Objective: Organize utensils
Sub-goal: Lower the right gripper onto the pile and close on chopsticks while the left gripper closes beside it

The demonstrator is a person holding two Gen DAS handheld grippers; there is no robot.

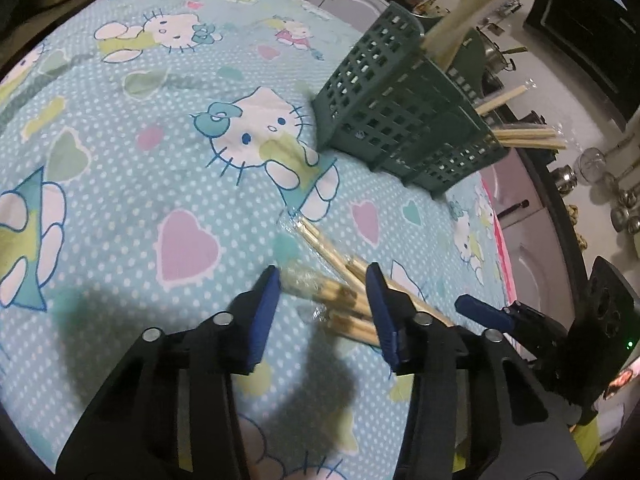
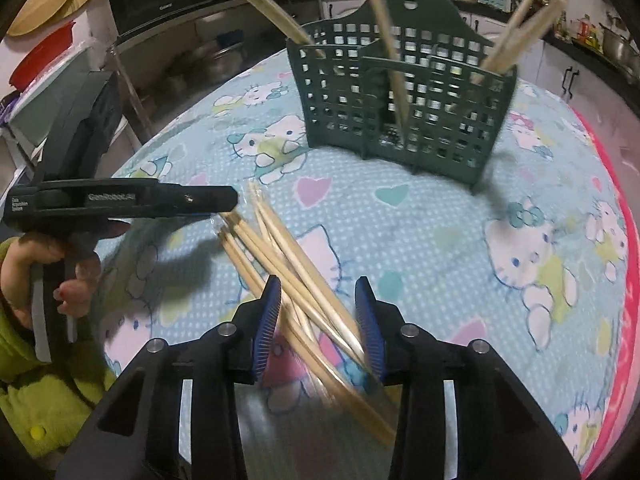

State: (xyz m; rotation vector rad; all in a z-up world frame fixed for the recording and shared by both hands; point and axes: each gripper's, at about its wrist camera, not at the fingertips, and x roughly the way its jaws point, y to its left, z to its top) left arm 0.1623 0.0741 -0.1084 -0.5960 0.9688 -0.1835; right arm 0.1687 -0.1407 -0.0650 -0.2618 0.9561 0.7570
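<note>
Your left tool [image 1: 324, 280] straddles one end of the loose chopsticks [image 1: 340, 280] lying on the table [image 1: 120, 160] in front of the green utensil basket [image 1: 400, 120]; its pads stand apart, not pressing. Your right tool [image 2: 318, 300] straddles the other end of that pile, also unclenched. More chopsticks already lean inside the basket

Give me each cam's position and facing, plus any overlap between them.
Left wrist: on the left gripper, angled down at the chopstick pile; both fingers show, right gripper at the right edge.
Right wrist: on the right gripper, angled down over the same pile toward the green caddy; left gripper, hand at left.
Shared: pile, caddy, patterned cloth.
</note>
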